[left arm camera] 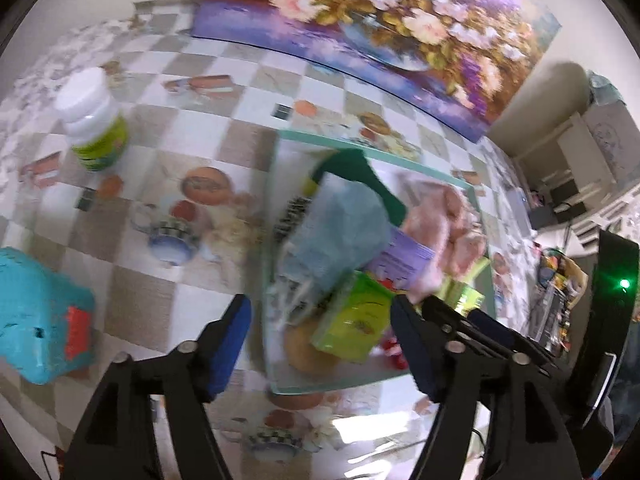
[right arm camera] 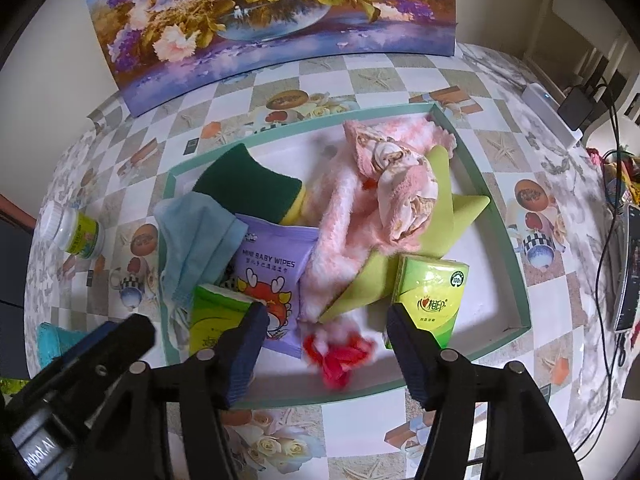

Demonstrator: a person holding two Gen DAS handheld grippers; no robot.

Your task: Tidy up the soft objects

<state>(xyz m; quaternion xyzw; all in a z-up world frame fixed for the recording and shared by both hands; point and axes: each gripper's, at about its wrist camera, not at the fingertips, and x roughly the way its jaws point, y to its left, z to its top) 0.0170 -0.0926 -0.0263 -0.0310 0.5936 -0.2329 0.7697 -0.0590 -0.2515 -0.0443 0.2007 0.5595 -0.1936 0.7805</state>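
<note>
1. Here, the soft things lie piled in one shallow tray (right arm camera: pixel 516 280) with a teal rim and white floor, which sits on a table (right arm camera: pixel 360 76) under a checkered, printed cloth.
2. One purple pack (right arm camera: pixel 276 276) reads "MINI BABY WIPES", with a red cartoon creature printed below the words.
3. Two green tissue packs show: one (right arm camera: pixel 434 300) at the right carries a "100%" badge and Chinese characters I cannot read; the other (right arm camera: pixel 216 316) lies at the tray's left edge.
4. One each: a green-and-yellow sponge (right arm camera: pixel 248 186), a light blue cloth (right arm camera: pixel 196 236), a pink fluffy cloth (right arm camera: pixel 344 232), a patterned pink bundle (right arm camera: pixel 400 192) on top of it, a lime sheet (right arm camera: pixel 452 216) beneath, and a red-and-white tuft (right arm camera: pixel 340 354) near the front rim.
5. The right gripper (right arm camera: pixel 326 344) hovers over the tray's front, jaws apart, pressing on nothing; the tuft lies below the gap.
6. The left gripper (left arm camera: pixel 320 344) likewise stands with jaws apart over the tray's near-left end, holding nothing.
7. Outside the tray stand one white-capped bottle (left arm camera: pixel 96 128) with a green label, too blurred to read, and one turquoise toy (left arm camera: pixel 40 320) with a red part.
8. One flower painting (right arm camera: pixel 272 20) leans at the table's back.
</note>
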